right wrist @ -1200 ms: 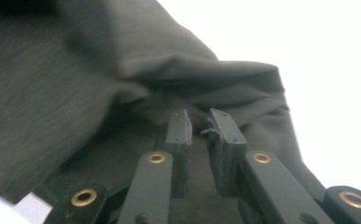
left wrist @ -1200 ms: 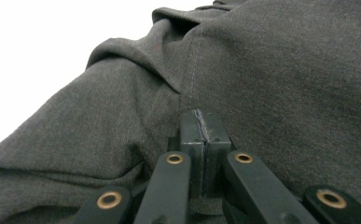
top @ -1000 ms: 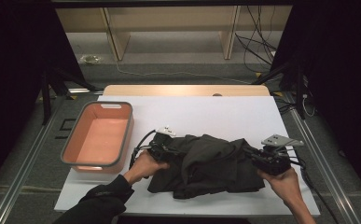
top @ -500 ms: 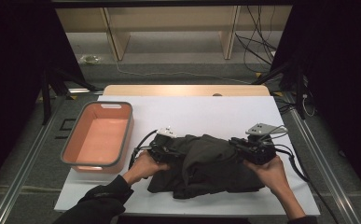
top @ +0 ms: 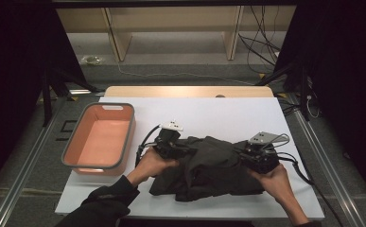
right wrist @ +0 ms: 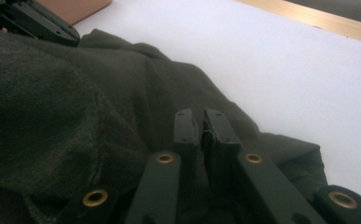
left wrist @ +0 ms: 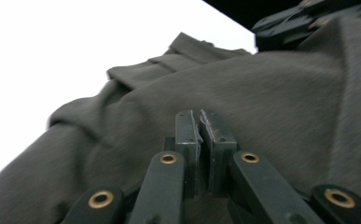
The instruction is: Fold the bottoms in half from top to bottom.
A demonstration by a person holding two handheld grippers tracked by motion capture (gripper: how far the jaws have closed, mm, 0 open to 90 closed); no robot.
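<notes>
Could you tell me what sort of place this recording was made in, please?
Probably a lab or workshop set up for recording handling demonstrations, not a home. A white-topped table stands among dark curtains, with loose cables on the bare floor behind, and a person works a dark garment using handheld grippers beside a pink tub.

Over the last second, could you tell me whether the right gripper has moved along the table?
Yes. The right gripper has moved inward, away from the table's right edge and toward the left gripper, bunching the dark garment.
</notes>
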